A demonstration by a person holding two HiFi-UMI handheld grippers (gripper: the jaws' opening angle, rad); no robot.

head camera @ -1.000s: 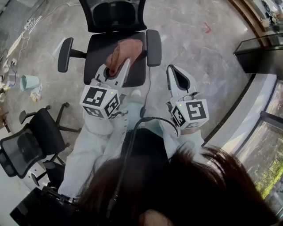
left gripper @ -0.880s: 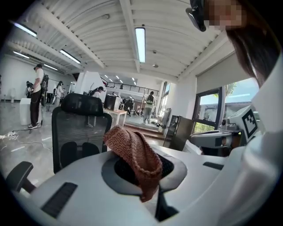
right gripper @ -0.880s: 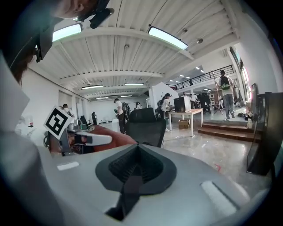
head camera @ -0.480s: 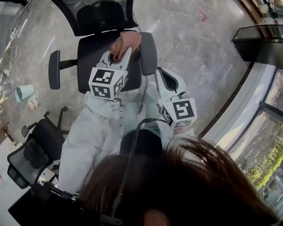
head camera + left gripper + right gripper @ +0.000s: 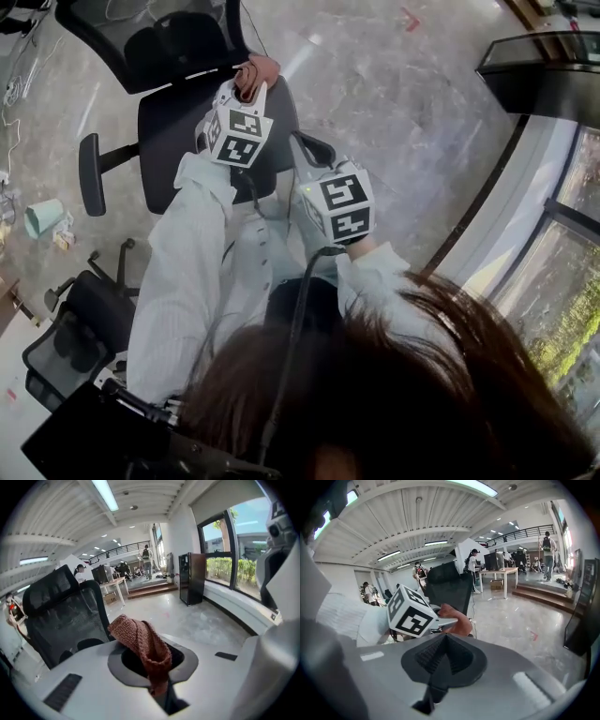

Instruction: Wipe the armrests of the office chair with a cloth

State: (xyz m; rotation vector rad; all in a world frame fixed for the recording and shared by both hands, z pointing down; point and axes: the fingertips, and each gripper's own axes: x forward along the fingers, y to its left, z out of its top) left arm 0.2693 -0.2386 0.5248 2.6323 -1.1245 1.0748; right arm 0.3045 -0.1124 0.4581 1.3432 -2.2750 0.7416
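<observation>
The black office chair (image 5: 173,141) stands ahead of me, its left armrest (image 5: 91,175) sticking out to the side. My left gripper (image 5: 248,86) is over the seat's far right side, near the backrest (image 5: 159,42). It is shut on a rust-brown knitted cloth (image 5: 261,67), which bunches up out of the jaws in the left gripper view (image 5: 143,641). My right gripper (image 5: 311,150) hangs nearer to me, beside the seat's right edge, shut with nothing between its ridged pads (image 5: 440,660). The right armrest is hidden behind the grippers. The right gripper view catches the cloth (image 5: 457,620) beside the left gripper's marker cube (image 5: 410,611).
A second black chair (image 5: 75,328) stands at the lower left, with a teal cup (image 5: 42,216) on the floor nearby. A dark cabinet (image 5: 544,66) and a window wall run along the right. People and desks (image 5: 501,573) are far off across the marble floor.
Both grippers have moved forward toward the chair. The left one carried the cloth from the seat's middle to its far right edge, and the right one followed beside it.
</observation>
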